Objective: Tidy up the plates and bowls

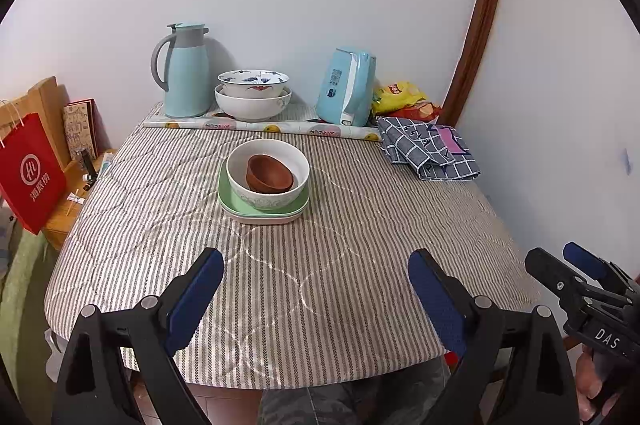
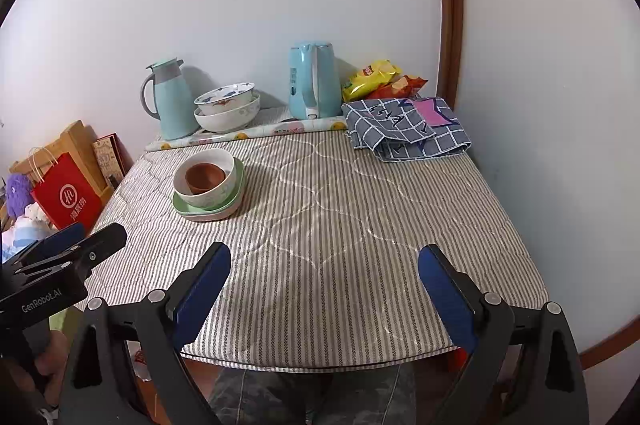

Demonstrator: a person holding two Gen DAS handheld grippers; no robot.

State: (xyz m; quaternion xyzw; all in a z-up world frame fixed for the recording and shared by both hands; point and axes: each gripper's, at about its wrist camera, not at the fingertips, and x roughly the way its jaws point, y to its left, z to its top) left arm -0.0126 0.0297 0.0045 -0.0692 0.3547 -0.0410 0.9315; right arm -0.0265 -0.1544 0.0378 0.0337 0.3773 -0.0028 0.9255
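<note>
A brown bowl (image 1: 269, 174) sits inside a white bowl (image 1: 240, 165), on a green plate (image 1: 224, 195) stacked over a pale plate (image 1: 266, 220), mid-table. The same stack shows in the right wrist view: brown bowl (image 2: 204, 177), white bowl (image 2: 208, 199), green plate (image 2: 239, 181). Two more white patterned bowls (image 1: 253, 101) are nested at the back by the wall (image 2: 226, 111). My left gripper (image 1: 316, 277) is open and empty near the front edge. My right gripper (image 2: 324, 273) is open and empty, also at the front edge, to the right of the left one.
A blue thermos jug (image 1: 182, 73), a blue kettle (image 1: 348, 87), snack bags (image 1: 400, 95) and a folded checked cloth (image 1: 428, 149) stand along the back and right. A red paper bag (image 1: 30, 169) hangs left of the striped table (image 1: 360, 225).
</note>
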